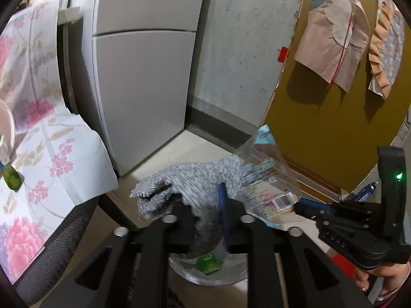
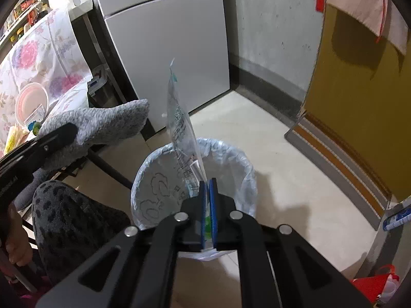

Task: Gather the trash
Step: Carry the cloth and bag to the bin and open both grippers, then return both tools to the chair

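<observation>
A grey knitted sock point(image 1: 195, 177) lies across my left gripper point(image 1: 200, 201), whose blue pad point(image 1: 221, 195) stands apart from the other finger; the sock's lower part is blurred between them, and the pads do not seem to press it. Below is a lined trash bin point(image 1: 190, 276) with a green wrapper point(image 1: 209, 264) inside. In the right wrist view, my right gripper point(image 2: 207, 183) is shut on a clear printed plastic packet point(image 2: 179, 123) that stands upright over the bin point(image 2: 248, 165). The sock point(image 2: 102, 123) and the left gripper point(image 2: 64, 133) show at the left.
A white fridge point(image 2: 167, 43) stands behind the bin and a yellow door point(image 2: 359, 102) to the right. A table with a floral cloth point(image 1: 51, 141) and a pink bowl point(image 2: 32, 100) is at the left. A person's patterned trouser leg point(image 2: 66, 218) is beside the bin. A red bag point(image 2: 372, 285) sits low right.
</observation>
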Motion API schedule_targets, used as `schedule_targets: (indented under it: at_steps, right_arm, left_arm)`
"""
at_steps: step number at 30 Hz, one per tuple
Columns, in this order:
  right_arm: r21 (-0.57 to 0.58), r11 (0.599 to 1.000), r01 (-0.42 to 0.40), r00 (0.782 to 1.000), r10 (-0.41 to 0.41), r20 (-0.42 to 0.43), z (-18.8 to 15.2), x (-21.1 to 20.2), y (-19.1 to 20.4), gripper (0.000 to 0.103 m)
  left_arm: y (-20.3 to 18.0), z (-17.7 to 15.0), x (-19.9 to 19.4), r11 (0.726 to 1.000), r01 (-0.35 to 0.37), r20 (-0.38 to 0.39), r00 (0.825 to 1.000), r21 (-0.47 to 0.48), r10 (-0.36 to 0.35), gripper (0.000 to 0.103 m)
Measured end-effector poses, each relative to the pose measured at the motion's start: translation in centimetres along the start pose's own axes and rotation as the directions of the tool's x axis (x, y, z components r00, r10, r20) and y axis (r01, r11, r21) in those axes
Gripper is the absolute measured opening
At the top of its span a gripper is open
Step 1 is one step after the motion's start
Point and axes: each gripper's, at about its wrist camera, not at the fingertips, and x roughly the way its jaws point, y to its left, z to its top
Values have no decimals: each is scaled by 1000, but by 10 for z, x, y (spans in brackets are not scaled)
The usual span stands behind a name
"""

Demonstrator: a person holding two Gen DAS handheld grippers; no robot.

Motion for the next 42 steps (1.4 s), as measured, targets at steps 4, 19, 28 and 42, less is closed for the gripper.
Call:
schedule_targets:
  at_steps: [4, 19, 28, 42]
  right_arm:
    - [36, 999, 1, 1000, -1, -8, 3, 4, -4, 29]
    - [38, 999, 6, 989, -11, 147, 24, -43, 3, 29]
    - [-42, 994, -96, 963, 104, 248, 39, -71, 49, 29]
    - [-367, 885, -287, 920, 361, 152, 41, -81, 204, 45]
  left_arm:
    - [3, 1, 2, 1000, -3, 0, 1000, -7, 3, 48]
    - [40, 0, -52, 989, -111, 100, 988, -100, 121, 48]
    - [81, -22, -108, 951, -253, 104, 956, -176, 273, 48]
    - [175, -77, -200, 802, -467, 25, 859, -373, 512, 63]
